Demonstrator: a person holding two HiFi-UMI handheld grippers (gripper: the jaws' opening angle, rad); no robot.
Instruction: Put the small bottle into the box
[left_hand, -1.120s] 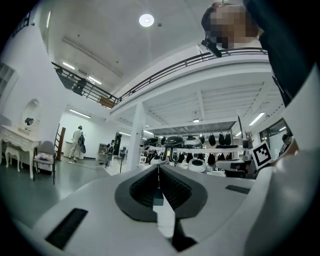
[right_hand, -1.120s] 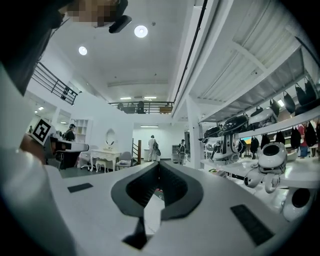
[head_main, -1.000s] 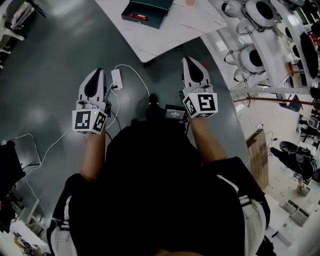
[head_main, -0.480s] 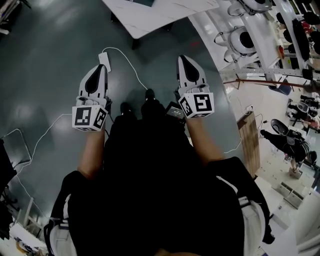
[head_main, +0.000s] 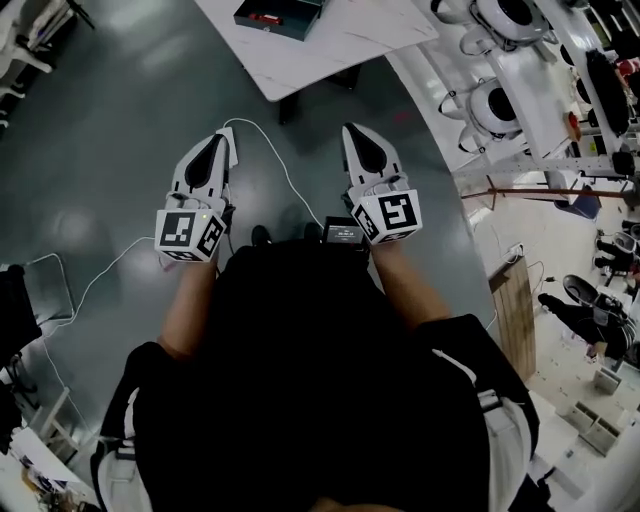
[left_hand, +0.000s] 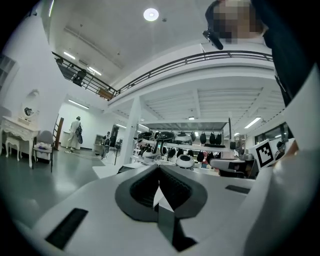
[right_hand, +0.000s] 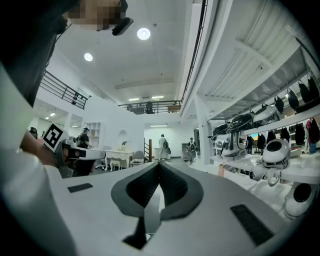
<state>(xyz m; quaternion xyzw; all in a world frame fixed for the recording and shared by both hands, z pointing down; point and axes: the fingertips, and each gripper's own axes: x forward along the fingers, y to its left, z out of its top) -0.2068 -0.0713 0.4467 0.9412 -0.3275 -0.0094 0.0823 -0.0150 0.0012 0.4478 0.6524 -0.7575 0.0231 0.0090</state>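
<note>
Dark green box (head_main: 303, 14) sits on the white table (head_main: 340, 42), a small red thing (head_main: 262, 17) inside, maybe the bottle. Your left gripper (head_main: 220, 140) and right gripper (head_main: 352, 133) hang well short of the box, shut tight, holding nothing. Job done, or bottle elsewhere? I can't tell.

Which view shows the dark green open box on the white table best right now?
The head view: the dark green open box sits at the picture's top edge on the white table, partly cut off. The left and right gripper views look level across the room; I cannot make out the box in either.
</note>
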